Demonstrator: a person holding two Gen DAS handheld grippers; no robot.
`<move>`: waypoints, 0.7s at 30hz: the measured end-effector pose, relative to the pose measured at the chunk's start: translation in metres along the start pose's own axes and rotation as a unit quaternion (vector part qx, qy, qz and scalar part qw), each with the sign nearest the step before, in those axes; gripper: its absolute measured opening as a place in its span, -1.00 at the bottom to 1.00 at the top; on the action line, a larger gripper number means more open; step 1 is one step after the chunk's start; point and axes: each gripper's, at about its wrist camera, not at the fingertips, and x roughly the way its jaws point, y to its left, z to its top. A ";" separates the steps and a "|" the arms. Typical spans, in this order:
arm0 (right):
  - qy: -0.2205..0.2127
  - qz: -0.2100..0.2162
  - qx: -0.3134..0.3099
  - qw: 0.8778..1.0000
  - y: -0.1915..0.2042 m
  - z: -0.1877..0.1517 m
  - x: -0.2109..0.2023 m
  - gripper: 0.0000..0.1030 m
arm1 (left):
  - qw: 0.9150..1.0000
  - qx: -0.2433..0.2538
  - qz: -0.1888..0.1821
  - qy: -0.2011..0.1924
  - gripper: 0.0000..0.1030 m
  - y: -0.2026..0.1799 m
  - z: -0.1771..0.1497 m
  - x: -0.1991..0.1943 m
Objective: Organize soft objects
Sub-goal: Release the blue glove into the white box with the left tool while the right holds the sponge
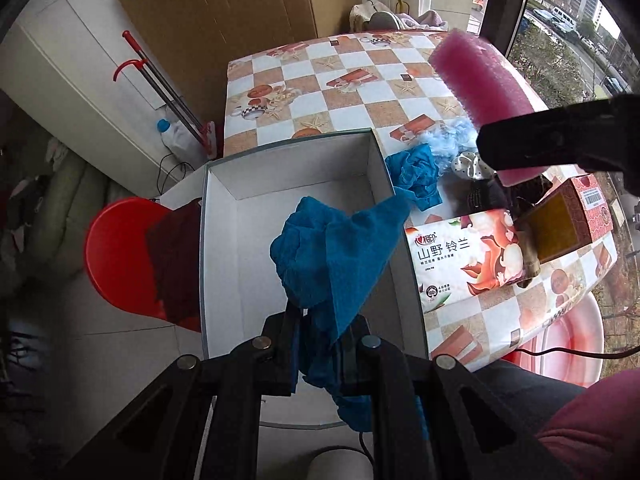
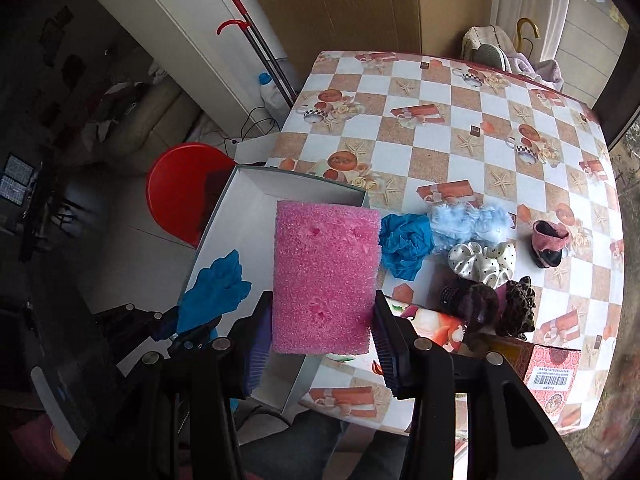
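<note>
A blue towel (image 1: pixel 336 264) is clamped in the jaws of the left gripper (image 1: pixel 320 336) above the open white box (image 1: pixel 288 168). A pink foam block (image 2: pixel 325 276) is clamped in the jaws of the right gripper (image 2: pixel 320 344), over the box's edge. Scrunchies (image 2: pixel 480 260) and a crumpled blue cloth (image 2: pixel 404 244) lie on the desk (image 2: pixel 460 128) beside the box.

Both tools are matte black — the left gripper (image 1: pixel 320 334) and right gripper (image 2: pixel 322 334) have angular linkage arms, round silver pivot bolts, ribbed pads; maroon clothing (image 1: pixel 592 432) below.
</note>
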 end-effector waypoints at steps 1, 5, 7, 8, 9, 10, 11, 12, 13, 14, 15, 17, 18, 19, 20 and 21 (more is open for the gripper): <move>0.004 -0.001 -0.005 1.000 0.003 -0.002 0.003 -0.07 | 1.000 -0.002 0.000 0.000 -0.73 0.001 -0.001 0.000; 0.021 -0.002 -0.015 1.000 0.011 -0.008 0.012 -0.07 | 1.000 -0.013 -0.003 0.001 -0.73 0.006 -0.002 0.002; 0.028 -0.003 -0.017 0.999 0.012 -0.011 0.015 -0.07 | 1.000 -0.017 -0.005 0.003 -0.73 0.007 -0.004 0.003; 0.030 -0.004 -0.018 0.999 0.012 -0.012 0.016 -0.07 | 1.000 -0.019 -0.005 0.003 -0.73 0.008 -0.004 0.004; 0.032 -0.006 -0.018 0.999 0.012 -0.012 0.017 -0.07 | 1.000 -0.020 -0.006 0.003 -0.73 0.008 -0.005 0.004; 0.033 -0.006 -0.018 0.999 0.012 -0.013 0.017 -0.07 | 1.000 -0.021 -0.007 0.003 -0.73 0.008 -0.005 0.004; 0.034 -0.006 -0.018 0.999 0.011 -0.013 0.018 -0.07 | 1.000 -0.022 -0.008 0.003 -0.73 0.008 -0.005 0.005; 0.035 -0.007 -0.018 0.999 0.011 -0.013 0.018 -0.07 | 1.000 -0.022 -0.009 0.003 -0.73 0.008 -0.005 0.005; 0.036 -0.008 -0.018 0.999 0.011 -0.014 0.019 -0.07 | 1.000 -0.022 -0.009 0.003 -0.73 0.008 -0.006 0.005; 0.037 -0.008 -0.017 0.999 0.011 -0.014 0.019 -0.07 | 1.000 -0.022 -0.009 0.003 -0.73 0.008 -0.006 0.005; 0.038 -0.008 -0.017 0.999 0.011 -0.014 0.020 -0.07 | 1.000 -0.022 -0.010 0.003 -0.73 0.008 -0.006 0.005; 0.041 -0.008 -0.017 0.999 0.012 -0.015 0.021 -0.07 | 1.000 -0.022 -0.010 0.003 -0.73 0.008 -0.006 0.005; 0.043 -0.007 -0.018 0.999 0.012 -0.016 0.021 -0.07 | 1.000 -0.023 -0.010 0.004 -0.73 0.008 -0.006 0.005; 0.044 -0.007 -0.018 0.999 0.012 -0.016 0.022 -0.07 | 1.000 -0.025 -0.010 0.004 -0.73 0.008 -0.007 0.006; 0.046 -0.006 -0.018 0.999 0.012 -0.016 0.023 -0.07 | 1.000 -0.027 -0.010 0.005 -0.73 0.008 -0.008 0.006; 0.048 -0.006 -0.017 0.999 0.012 -0.017 0.023 -0.07 | 1.000 -0.029 -0.010 0.006 -0.73 0.009 -0.009 0.007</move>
